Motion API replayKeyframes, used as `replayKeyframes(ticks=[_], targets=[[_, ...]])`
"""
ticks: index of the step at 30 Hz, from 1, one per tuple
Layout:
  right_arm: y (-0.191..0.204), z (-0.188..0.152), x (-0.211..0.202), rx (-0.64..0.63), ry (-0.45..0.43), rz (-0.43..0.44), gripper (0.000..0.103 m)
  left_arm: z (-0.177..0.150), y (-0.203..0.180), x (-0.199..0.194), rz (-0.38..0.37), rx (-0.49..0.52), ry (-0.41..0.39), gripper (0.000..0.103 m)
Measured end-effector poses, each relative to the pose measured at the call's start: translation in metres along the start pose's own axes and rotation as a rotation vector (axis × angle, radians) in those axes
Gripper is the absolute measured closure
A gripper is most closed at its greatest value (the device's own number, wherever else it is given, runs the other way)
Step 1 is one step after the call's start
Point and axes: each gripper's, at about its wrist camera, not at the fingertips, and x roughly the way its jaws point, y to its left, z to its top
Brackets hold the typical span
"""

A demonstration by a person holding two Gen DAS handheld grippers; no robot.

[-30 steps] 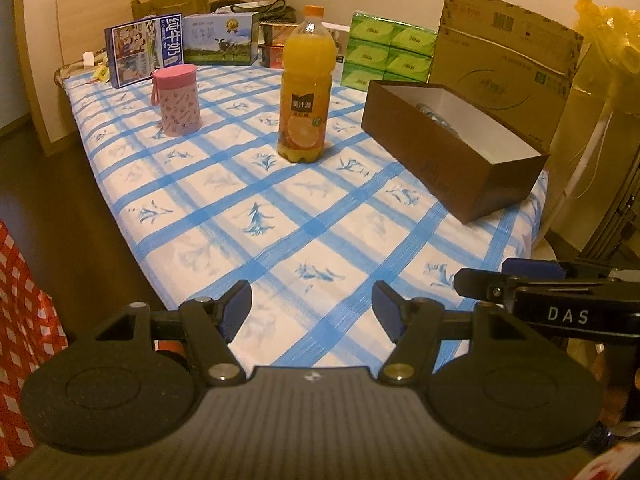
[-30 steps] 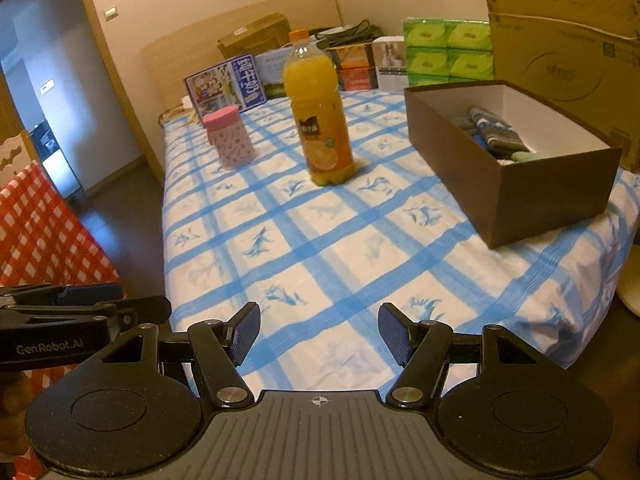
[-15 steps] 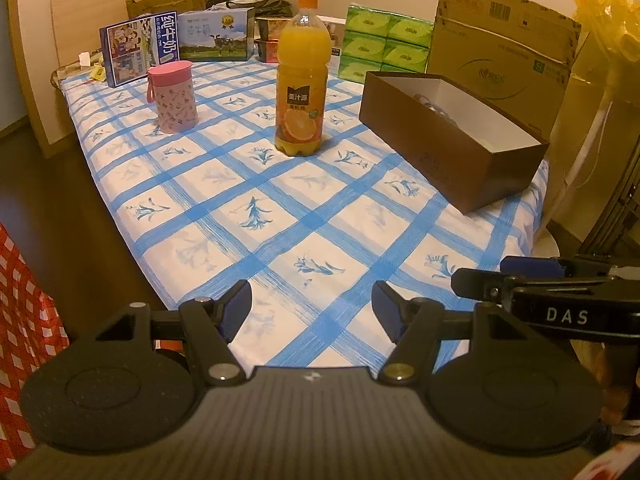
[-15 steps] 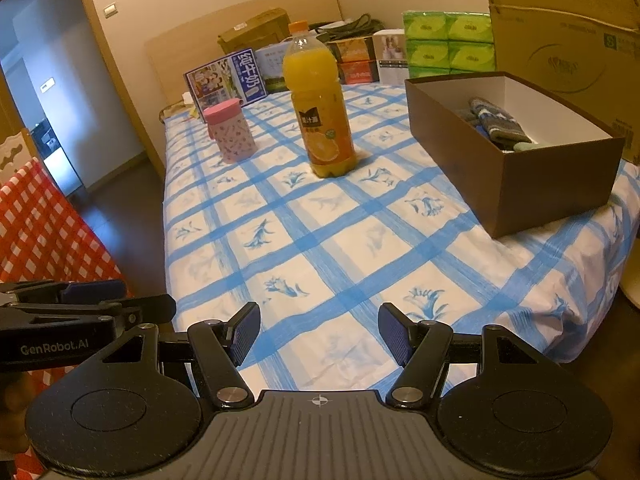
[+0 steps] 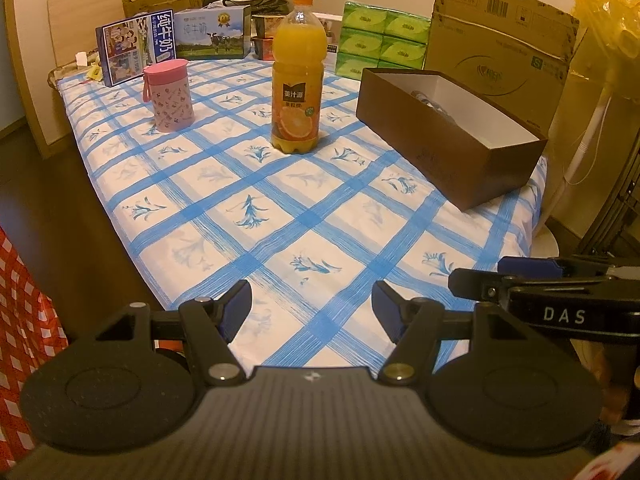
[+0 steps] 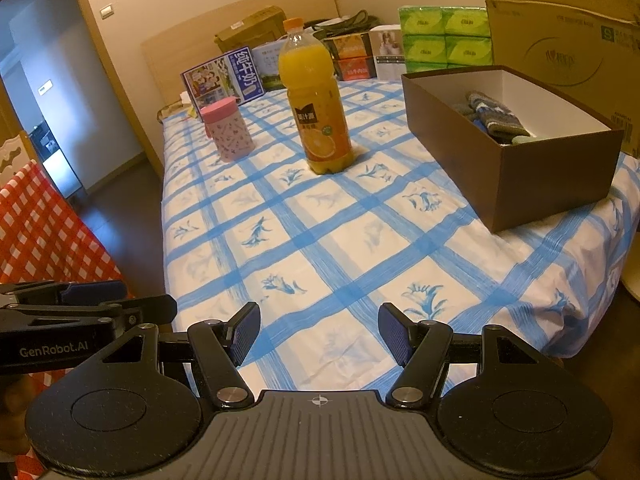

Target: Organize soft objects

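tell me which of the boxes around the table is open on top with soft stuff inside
The brown box at the table's right edge: open-topped with knitted items inside; the others are closed.

Cup (image 5: 169,95) left of bottle (image 5: 297,76); box (image 5: 448,136) right (knitwear (image 6: 494,118) inside), all on table (image 5: 280,216).

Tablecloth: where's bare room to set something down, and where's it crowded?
Free: the near tablecloth, from both open grippers (left, right) up to the juice bottle and brown box. Also a strip between the pink cup and the bottle. Crowded: the far edge, lined with milk cartons and green tissue packs.
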Motion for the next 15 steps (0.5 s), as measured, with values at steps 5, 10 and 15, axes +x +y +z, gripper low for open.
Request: replayKeyframes(ticks=[5,10,15], targets=[[-0.0005,0.0001,0.0003,0.001,0.001,0.0,0.038,0.0003,0.0004,-0.0004,-0.001,0.001,0.0,0.039],[-0.0006,-0.0008,0.0007,0.001,0.002,0.0,0.038,-0.0004,0.0,0.0011,-0.004,0.002,0.0,0.039],[-0.0008,0.0,0.0006,0.002,0.005,0.0,0.038,-0.0005,-0.0001,0.0016,-0.006,-0.001,0.003,0.039]])
